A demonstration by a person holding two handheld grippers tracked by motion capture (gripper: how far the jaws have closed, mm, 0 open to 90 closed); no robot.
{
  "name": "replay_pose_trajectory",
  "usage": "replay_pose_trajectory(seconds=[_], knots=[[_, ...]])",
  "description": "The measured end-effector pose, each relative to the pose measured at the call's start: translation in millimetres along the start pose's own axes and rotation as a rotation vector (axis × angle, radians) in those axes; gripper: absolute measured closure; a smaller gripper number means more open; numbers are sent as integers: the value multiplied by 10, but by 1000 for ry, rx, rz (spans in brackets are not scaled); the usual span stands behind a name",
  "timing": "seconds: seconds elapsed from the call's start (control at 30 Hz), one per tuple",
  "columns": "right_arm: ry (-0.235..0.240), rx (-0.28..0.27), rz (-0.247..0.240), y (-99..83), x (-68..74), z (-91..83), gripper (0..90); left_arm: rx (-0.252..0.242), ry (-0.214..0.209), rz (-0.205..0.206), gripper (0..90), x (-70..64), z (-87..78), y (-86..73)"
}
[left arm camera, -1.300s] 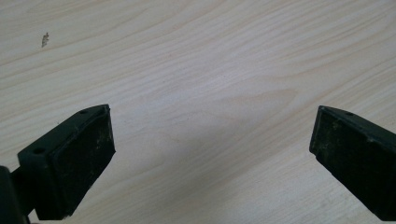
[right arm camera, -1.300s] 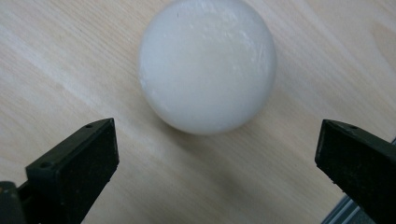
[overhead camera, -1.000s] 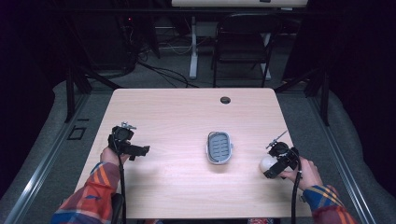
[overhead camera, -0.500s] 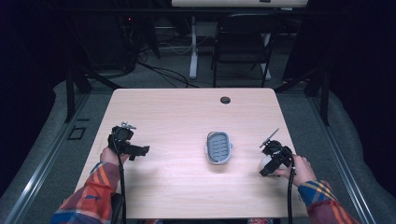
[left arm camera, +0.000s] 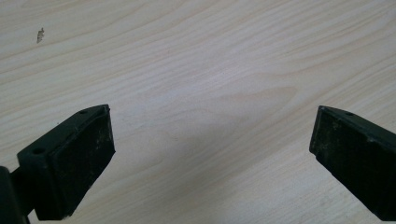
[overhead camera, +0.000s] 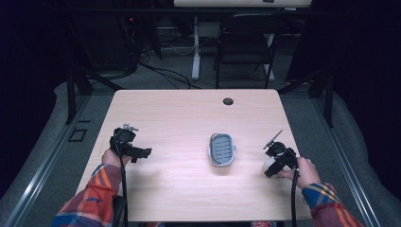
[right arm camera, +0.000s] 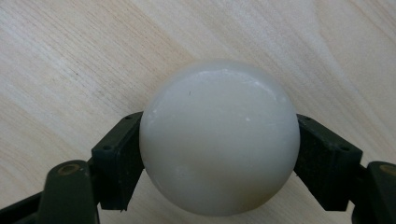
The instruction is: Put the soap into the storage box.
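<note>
Right gripper (overhead camera: 273, 165) shifted slightly along the table's (overhead camera: 189, 118) right edge, jaws clamped on white soap ball (right arm camera: 219, 137). Looks smooth, slippery; grip across its widest part. Left gripper (left arm camera: 210, 154) hangs apart.

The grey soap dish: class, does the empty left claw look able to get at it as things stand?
Probably yes. The left claw is open and empty, and bare table lies between it and the soap dish; nothing stands in between.

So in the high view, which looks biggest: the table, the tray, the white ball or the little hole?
1. Table
2. Tray
3. Ball, partly hidden by the right tongs
4. Hole, close to the ball in size, so unsure
</note>
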State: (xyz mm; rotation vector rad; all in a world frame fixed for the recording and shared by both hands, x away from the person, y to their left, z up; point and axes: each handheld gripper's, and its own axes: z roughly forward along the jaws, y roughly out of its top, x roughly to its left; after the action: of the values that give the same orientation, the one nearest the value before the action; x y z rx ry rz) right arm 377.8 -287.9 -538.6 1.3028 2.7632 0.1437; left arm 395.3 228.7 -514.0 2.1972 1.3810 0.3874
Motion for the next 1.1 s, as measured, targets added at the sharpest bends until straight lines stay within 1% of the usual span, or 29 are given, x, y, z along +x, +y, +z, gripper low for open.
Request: replay_pose_trajectory(seconds=[0.03,0.1,0.13,0.17,0.2,0.23,0.27,0.3,0.33,0.37,0.4,0.43,0.47,0.5,0.53,0.57,0.63,0.77,0.8,0.83,0.9,0.93,0.97,1.0,1.03,1.07,1.1], knots=[[8,-38,27,-11,21,34,236,1,-2,-2,0,-5,-2,-1],[-7,3,-2,11,14,18,237,-1,-1,3,0,-10,-12,-3],[-10,13,-9,21,19,18,238,-3,0,1,0,-15,-15,-6],[-10,13,-9,21,19,18,238,-4,1,1,0,-15,-17,-8],[-15,-4,-9,21,27,39,238,0,0,1,0,-10,-15,-7],[-15,-4,-9,21,27,39,238,0,0,1,0,-10,-15,-7],[-20,21,-25,35,24,27,238,2,0,0,0,-11,-9,-7],[-13,6,-9,35,34,44,239,4,-1,-1,0,-11,-3,-7],[-18,29,-24,64,34,47,238,9,-2,5,0,-14,2,-3],[-18,29,-24,64,34,47,238,9,-2,5,0,-14,2,-3],[-22,57,-35,96,38,45,238,10,-1,6,0,-20,2,-1],[-22,57,-35,96,38,45,238,10,-1,6,0,-20,2,-1],[-16,16,-5,91,58,86,239,9,-2,8,0,-17,6,-1],[-16,16,-5,91,58,86,239,9,-2,8,1,-17,6,-1],[-26,50,-31,110,46,64,238,11,-4,7,1,-13,10,0],[-27,71,-46,121,35,52,239,13,-3,4,0,-13,14,0],[-19,78,-38,127,34,49,241,15,-8,6,0,-13,22,1],[-20,73,-41,124,37,51,242,16,-8,9,0,-15,19,3],[-8,87,-38,128,37,35,243,16,-8,8,0,-14,19,2],[-8,87,-38,128,37,35,243,16,-9,8,0,-13,18,3],[-9,79,-39,129,35,13,243,16,-9,10,1,-13,17,2],[-13,65,-33,126,38,7,243,17,-10,10,0,-13,17,2],[-7,43,-17,119,47,7,243,16,-11,9,1,-16,15,0],[-11,40,-21,117,48,1,243,14,-10,7,1,-19,15,-3],[-14,68,-40,128,40,-24,243,14,-10,8,1,-19,15,-5],[-20,76,-47,131,40,-35,243,13,-12,10,1,-18,17,-5],[-21,67,-47,127,44,-38,243,14,-13,11,1,-18,20,-6]])
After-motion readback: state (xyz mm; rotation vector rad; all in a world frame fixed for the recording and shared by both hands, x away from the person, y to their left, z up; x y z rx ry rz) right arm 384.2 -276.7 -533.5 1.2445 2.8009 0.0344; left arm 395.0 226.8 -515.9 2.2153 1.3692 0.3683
